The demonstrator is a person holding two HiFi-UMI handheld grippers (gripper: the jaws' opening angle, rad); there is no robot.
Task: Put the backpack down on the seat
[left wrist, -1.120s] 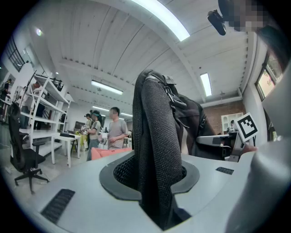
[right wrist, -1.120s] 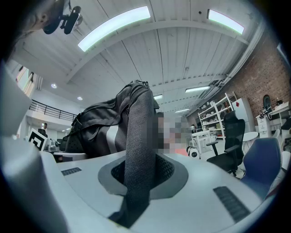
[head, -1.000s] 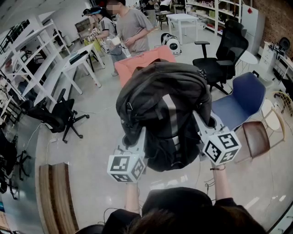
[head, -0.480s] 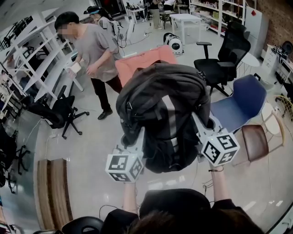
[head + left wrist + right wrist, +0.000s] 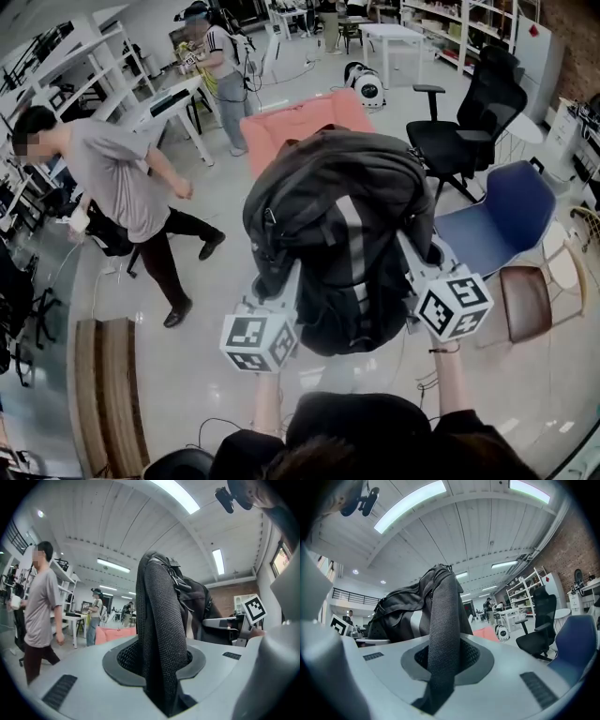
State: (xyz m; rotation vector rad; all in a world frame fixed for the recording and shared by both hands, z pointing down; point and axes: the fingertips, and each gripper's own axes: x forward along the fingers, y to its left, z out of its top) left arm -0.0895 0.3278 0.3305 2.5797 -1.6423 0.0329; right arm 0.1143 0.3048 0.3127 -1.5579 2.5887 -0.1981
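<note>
A black backpack (image 5: pixel 342 234) with a grey stripe hangs in the air in front of me, held up by its two mesh shoulder straps. My left gripper (image 5: pixel 289 281) is shut on the left strap (image 5: pixel 159 634), which runs up between its jaws. In the same way my right gripper (image 5: pixel 410 251) is shut on the other strap (image 5: pixel 443 630). Just behind the backpack stands a salmon seat (image 5: pixel 300 127), partly hidden by it. A blue chair (image 5: pixel 497 211) is at the right.
A person in a grey shirt (image 5: pixel 112 187) strides across the floor at the left. A black office chair (image 5: pixel 464 131) and a brown chair (image 5: pixel 525 300) stand at the right, and a wooden bench (image 5: pixel 112 394) lies at the lower left. Another person (image 5: pixel 220 66) stands by white desks at the back.
The person in the grey shirt has walked from the back of the room to the near left. Both grippers still hold the backpack up, and it has barely shifted in the view.
</note>
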